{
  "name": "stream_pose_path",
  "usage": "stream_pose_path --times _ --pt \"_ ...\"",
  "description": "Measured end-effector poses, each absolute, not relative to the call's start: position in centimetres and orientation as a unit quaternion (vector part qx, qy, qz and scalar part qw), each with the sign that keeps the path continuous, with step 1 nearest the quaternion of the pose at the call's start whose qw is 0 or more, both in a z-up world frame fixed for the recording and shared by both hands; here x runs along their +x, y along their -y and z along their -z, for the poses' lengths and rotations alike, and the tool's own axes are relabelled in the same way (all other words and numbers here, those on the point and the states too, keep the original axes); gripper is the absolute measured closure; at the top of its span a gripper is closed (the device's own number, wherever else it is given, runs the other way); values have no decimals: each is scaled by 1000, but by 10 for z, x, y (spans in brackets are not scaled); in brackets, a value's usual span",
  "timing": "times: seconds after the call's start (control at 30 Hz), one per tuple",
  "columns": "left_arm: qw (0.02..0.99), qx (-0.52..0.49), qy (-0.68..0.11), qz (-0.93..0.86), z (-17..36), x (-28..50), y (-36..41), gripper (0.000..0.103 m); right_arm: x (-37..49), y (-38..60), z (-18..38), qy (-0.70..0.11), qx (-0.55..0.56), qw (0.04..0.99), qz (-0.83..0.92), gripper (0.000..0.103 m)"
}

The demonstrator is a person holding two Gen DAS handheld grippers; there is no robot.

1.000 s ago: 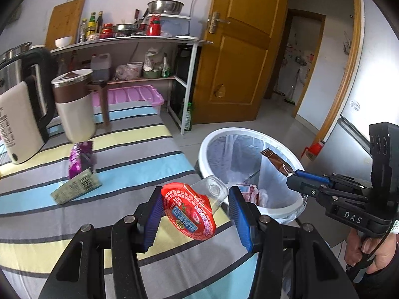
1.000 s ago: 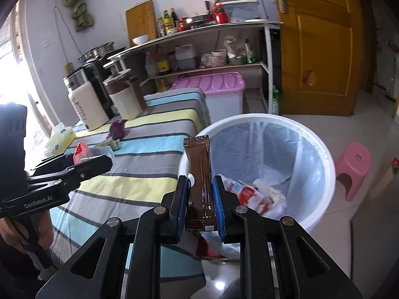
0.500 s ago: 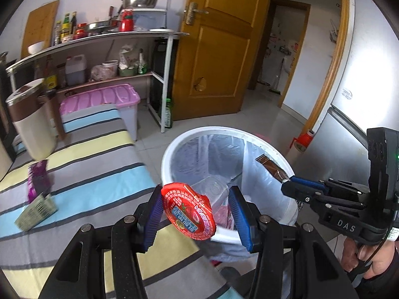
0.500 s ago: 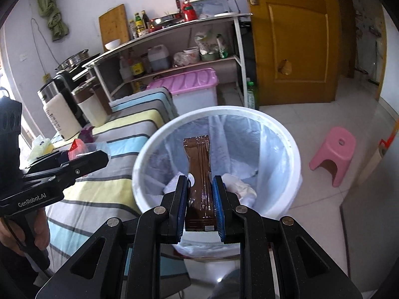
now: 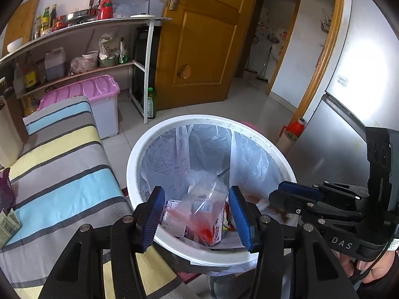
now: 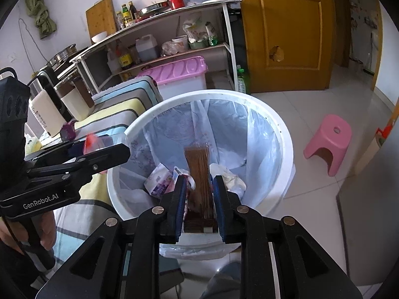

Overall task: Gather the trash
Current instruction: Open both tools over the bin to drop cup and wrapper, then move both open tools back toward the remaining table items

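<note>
Both grippers have come from the table's edge to above the bin since the earlier frames, and both pieces of trash are now leaving them. What was a crisp red-lidded clear cup (image 5: 203, 208) a moment ago is a blurred streak between the blue pads of the left gripper (image 5: 195, 200). Those jaws stand wide and are easing wider, so the cup is loose between them over the rubbish. The brown wrapper (image 6: 199, 172) stands upright and smeared between the pads of the right gripper (image 6: 199, 199). Its jaws are opening, a sliver of gap shows beside the wrapper, and it is no longer pinched.

Below them the white bin (image 6: 284, 134) is lined with a thin clear bag (image 6: 259, 134) and already holds crumpled wrappers and a pink-and-white carton (image 6: 159, 182).

Just beside the bin, on its left in both views, lies the striped tablecloth (image 5: 62, 174). A purple packet (image 6: 67, 130) and a cream-coloured kettle (image 6: 46, 114) still sit on it. A hand (image 5: 374, 269) grips the right tool's handle, and another (image 6: 47, 229) the left's.

Further out, a pink-lidded storage box (image 5: 82, 92) stands under the shelves. A pink stool (image 6: 329, 142) sits on the tiled floor beyond the bin.
</note>
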State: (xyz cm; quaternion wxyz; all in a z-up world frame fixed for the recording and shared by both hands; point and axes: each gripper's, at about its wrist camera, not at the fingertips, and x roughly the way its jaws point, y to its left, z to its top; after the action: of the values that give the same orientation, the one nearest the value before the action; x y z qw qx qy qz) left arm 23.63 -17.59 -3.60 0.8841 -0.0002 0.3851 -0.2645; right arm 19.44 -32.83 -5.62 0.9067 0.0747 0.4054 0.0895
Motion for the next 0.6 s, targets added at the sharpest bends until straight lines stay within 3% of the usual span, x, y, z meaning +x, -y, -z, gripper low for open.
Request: stream_pose_path --times 0.03,0.1,0.6 --pt "884 -1 -385 264 36 236 175 47 195 329 57 -405 75 907 -88 68" --pt "885 -5 -386 262 36 237 173 47 195 330 57 -405 77 907 -86 65" --pt "898 -26 -363 245 16 207 143 47 174 312 34 -382 69 916 -100 65"
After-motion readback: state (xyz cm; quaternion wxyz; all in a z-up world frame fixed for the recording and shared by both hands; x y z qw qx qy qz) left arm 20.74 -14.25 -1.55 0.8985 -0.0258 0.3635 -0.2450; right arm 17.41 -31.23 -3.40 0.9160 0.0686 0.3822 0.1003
